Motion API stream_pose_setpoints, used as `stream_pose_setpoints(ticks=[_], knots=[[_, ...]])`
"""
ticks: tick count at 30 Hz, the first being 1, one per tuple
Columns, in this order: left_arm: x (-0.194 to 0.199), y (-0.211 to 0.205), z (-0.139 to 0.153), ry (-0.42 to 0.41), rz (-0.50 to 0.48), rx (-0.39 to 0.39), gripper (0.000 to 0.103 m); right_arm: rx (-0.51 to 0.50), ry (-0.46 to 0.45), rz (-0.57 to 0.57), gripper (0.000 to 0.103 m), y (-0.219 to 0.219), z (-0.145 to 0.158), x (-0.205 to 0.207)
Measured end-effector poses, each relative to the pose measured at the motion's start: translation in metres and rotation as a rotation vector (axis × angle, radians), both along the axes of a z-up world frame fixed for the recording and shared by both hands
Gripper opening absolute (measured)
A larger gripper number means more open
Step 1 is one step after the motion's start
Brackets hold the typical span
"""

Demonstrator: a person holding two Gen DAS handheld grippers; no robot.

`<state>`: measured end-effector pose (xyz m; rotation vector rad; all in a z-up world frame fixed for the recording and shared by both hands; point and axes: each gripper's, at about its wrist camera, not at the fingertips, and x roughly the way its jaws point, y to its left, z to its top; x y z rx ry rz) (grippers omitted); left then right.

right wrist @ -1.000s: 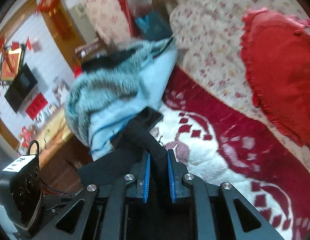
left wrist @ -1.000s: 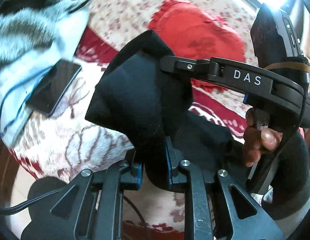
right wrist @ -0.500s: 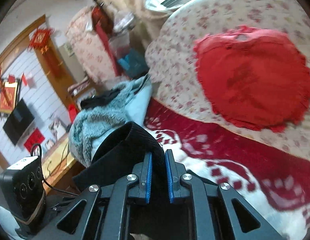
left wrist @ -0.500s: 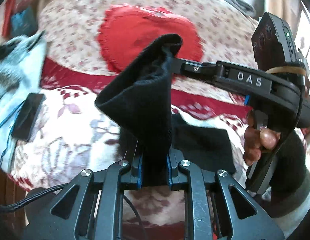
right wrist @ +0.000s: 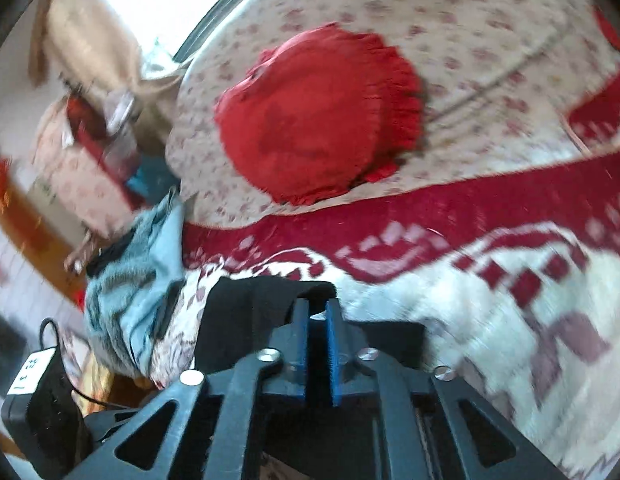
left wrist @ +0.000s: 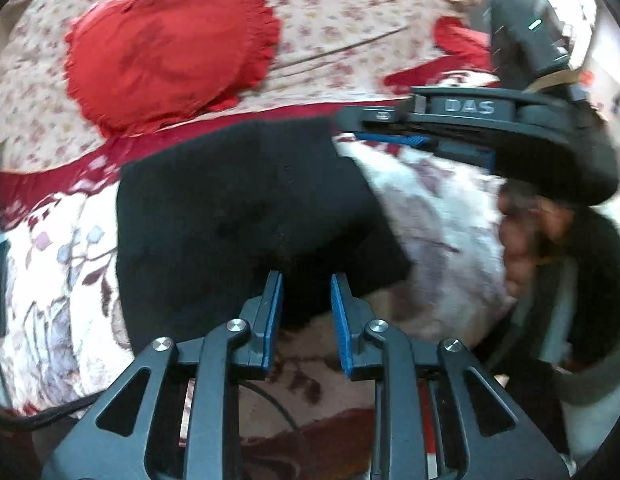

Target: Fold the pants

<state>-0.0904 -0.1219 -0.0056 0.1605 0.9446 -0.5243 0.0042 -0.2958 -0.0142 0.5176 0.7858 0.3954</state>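
The left gripper [left wrist: 305,292] is standing with its jaws parted to a moderate gap and nothing between the blue pads; half a second ago those same pads were clamped on a raised fold of black cloth, so the release has just taken place. Directly ahead of the left jaws, the pants [left wrist: 245,216] are now lying as a flat, roughly squared black bundle on the patterned blanket [left wrist: 438,208], the near edge reaching just to the fingertips. The right gripper [right wrist: 318,316] is showing only a narrow gap between its pads, with a sliver of pale blanket visible through it, so it is no longer gripping cloth either; the pants [right wrist: 245,320] are sitting just to the left of and under its jaws. In the left wrist view the right gripper [left wrist: 390,136] is hovering at the far right corner of the bundle, its blue pad appearing clear of the fabric, though motion blur is limiting certainty. Beyond the bundle, the red cushion [left wrist: 169,68] is resting against the floral sofa back [left wrist: 350,12]; to the far left of the right jaws a grey-blue garment [right wrist: 137,280] is lying heaped. Judgement: the fold carried over in the air has been laid down, and the task is appearing near complete, with at most smoothing or squaring of edges outstanding.
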Motion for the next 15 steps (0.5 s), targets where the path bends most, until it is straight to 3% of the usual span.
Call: stream_pose_setpoints(ticks=[2, 6, 10, 13, 15], knots=[[-0.006, 0.004, 0.010, -0.006, -0.021, -0.012, 0.022, 0.061, 0.020, -0.041, 0.048, -0.012, -0.003, -0.005], [-0.008, 0.017, 0.030, -0.035, -0.005, -0.039, 0.026, 0.106, 0.023, -0.020, 0.048, -0.012, 0.001, -0.011], [0.001, 0.044, 0.033, -0.052, 0.072, -0.028, 0.031, 0.045, 0.038, 0.067, 0.049, 0.017, 0.003, -0.011], [0.013, 0.060, 0.021, -0.042, 0.142, -0.006, 0.031, -0.064, 0.108, 0.072, 0.050, 0.034, -0.011, -0.009], [0.020, 0.072, 0.012, -0.030, 0.191, 0.006, 0.031, -0.074, 0.137, 0.075, 0.050, 0.041, -0.023, -0.007]])
